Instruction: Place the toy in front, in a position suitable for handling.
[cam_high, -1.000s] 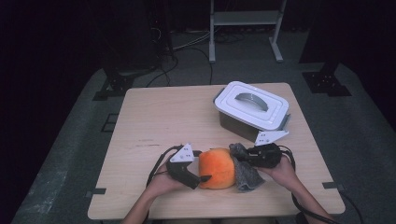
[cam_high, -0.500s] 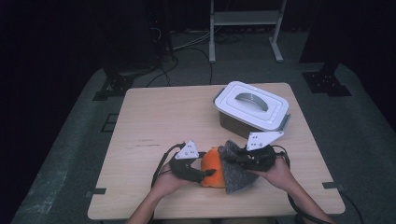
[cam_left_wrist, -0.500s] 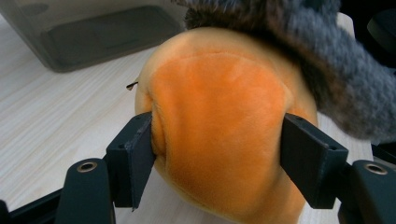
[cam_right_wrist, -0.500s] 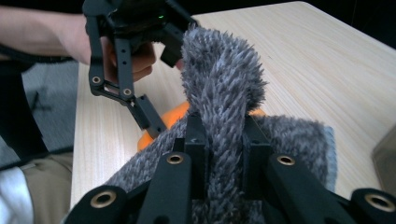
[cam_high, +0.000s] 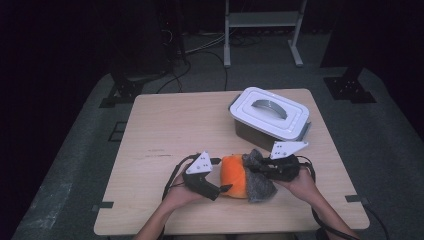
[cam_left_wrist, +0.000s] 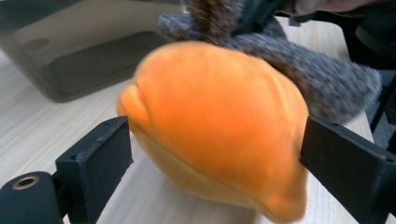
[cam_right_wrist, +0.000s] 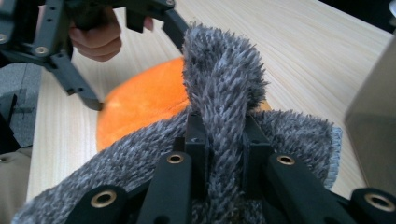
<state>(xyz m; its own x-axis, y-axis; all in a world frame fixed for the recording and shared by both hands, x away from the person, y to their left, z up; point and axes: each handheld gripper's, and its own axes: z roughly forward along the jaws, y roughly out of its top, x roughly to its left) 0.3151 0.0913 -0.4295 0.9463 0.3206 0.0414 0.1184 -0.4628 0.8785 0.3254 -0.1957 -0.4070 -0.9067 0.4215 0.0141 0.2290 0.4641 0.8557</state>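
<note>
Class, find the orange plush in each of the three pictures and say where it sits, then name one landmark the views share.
High view: the orange plush lies near the front table edge, between the two grippers.
Left gripper view: the plush sits centre frame between the open jaws, blurred.
Right gripper view: it lies left of centre, behind the grey furry cloth.
Shared landmark: the grey box.

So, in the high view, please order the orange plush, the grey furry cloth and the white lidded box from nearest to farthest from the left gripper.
1. Orange plush: right beside the left gripper.
2. Grey furry cloth: beyond the plush, held in the right gripper.
3. White lidded box: farthest, toward the table's far right.
</note>
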